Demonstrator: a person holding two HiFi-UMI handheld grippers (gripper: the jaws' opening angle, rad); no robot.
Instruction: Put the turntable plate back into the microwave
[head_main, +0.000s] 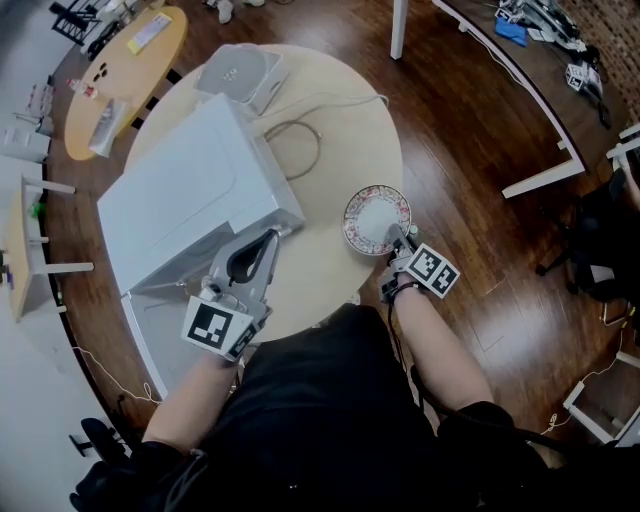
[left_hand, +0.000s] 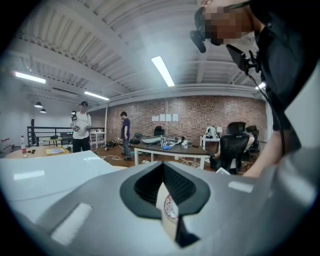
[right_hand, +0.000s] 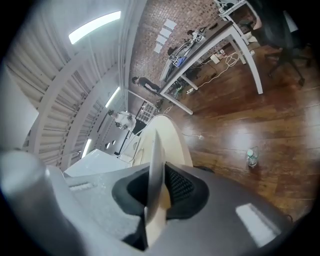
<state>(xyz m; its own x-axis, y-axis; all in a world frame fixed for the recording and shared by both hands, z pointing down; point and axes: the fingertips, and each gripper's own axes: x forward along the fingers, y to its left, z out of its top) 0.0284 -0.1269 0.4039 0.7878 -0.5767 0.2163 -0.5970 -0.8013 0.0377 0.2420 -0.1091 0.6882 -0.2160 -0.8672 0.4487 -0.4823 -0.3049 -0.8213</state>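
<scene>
The turntable plate (head_main: 376, 220), white with a floral rim, is at the right side of the round table (head_main: 330, 285). My right gripper (head_main: 402, 240) is shut on its near rim. In the right gripper view the plate (right_hand: 156, 165) stands edge-on between the pads. The white microwave (head_main: 190, 195) sits on the left half of the table, its door (head_main: 160, 335) hanging open toward me. My left gripper (head_main: 270, 238) hovers at the microwave's front right corner, shut on nothing. Through the slit of its jaws the left gripper view shows a bit of the plate (left_hand: 170, 207).
A grey box (head_main: 240, 72) and a looped cable (head_main: 300, 140) lie on the table behind the microwave. A small wooden table (head_main: 130, 70) stands far left, a white desk (head_main: 540, 180) and a dark chair (head_main: 610, 240) to the right. Two people (left_hand: 81, 131) stand far off.
</scene>
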